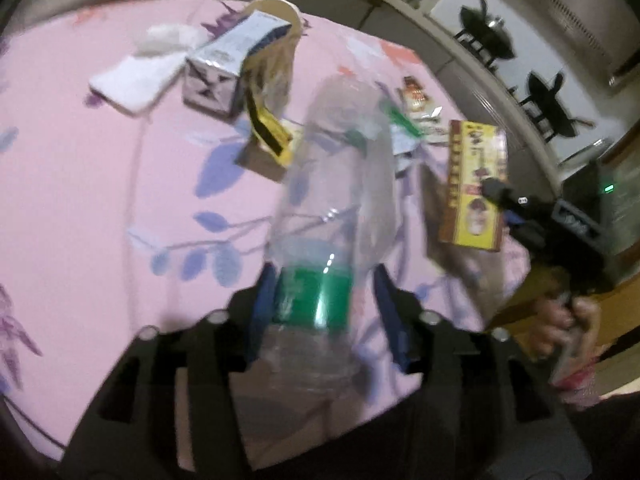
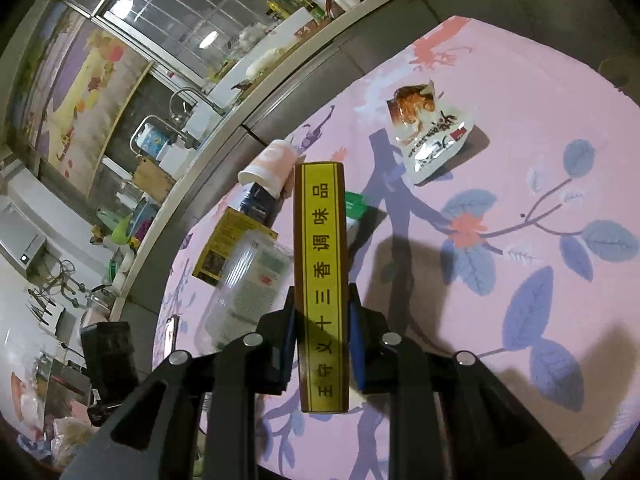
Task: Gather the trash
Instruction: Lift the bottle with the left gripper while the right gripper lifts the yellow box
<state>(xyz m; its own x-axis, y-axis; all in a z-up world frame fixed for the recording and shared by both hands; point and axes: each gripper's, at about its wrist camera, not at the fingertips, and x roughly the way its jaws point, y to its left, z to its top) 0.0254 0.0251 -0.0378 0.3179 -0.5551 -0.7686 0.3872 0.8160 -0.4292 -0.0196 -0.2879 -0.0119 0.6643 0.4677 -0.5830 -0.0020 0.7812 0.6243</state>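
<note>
My left gripper [image 1: 326, 300] is shut on a clear plastic bottle [image 1: 340, 184] with a green label, held above the pink floral tablecloth [image 1: 100, 200]. My right gripper [image 2: 322, 312] is shut on a yellow and brown seasoning box [image 2: 321, 272], held on edge above the cloth; the box also shows in the left wrist view [image 1: 474, 184], with the right gripper [image 1: 516, 216] behind it. The bottle shows blurred in the right wrist view [image 2: 248, 280].
On the cloth lie a silver carton [image 1: 224, 68], white tissue [image 1: 136, 76], a paper cup [image 2: 268, 166], a small yellow box [image 2: 228, 244], a green item [image 2: 354, 204] and a torn snack bag [image 2: 428, 132]. A counter edge [image 2: 224, 148] borders the table.
</note>
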